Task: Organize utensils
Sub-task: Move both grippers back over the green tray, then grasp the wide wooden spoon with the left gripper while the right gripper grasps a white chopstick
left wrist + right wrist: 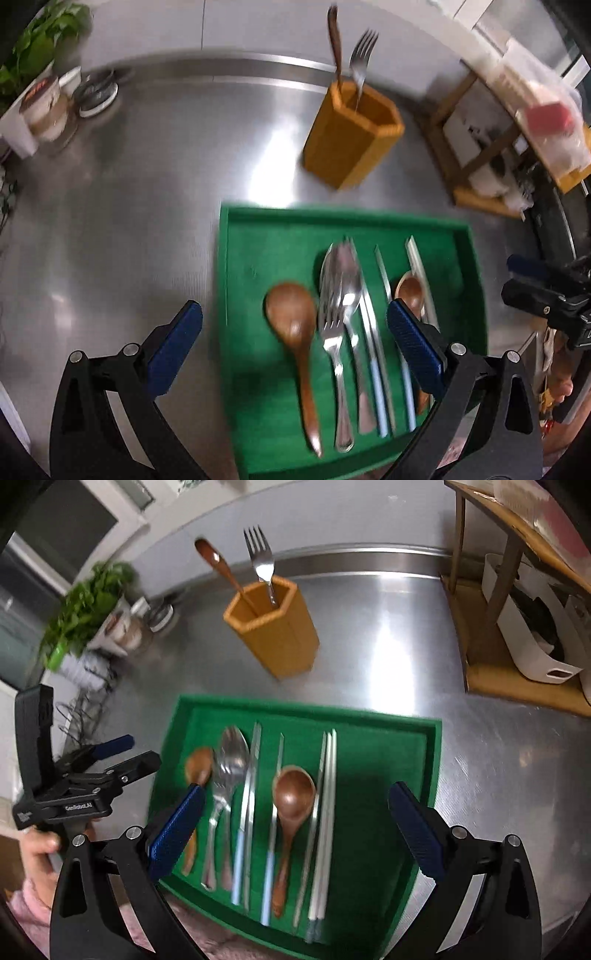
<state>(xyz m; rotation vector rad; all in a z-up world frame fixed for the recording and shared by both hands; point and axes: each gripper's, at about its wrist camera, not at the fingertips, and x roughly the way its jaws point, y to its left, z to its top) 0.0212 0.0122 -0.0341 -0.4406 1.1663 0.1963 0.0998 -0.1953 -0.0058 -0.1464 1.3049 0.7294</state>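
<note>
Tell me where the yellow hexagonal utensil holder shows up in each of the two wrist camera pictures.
Left wrist: the utensil holder stands upper centre-right, beyond the green tray.
Right wrist: the utensil holder stands upper centre, slightly left, beyond the green tray.
Shared landmark: the metal fork standing tines-up in it, beside a wooden handle.

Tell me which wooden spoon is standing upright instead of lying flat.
The one in the holder, spoon handle up beside the fork; the other two lie in the tray.
</note>
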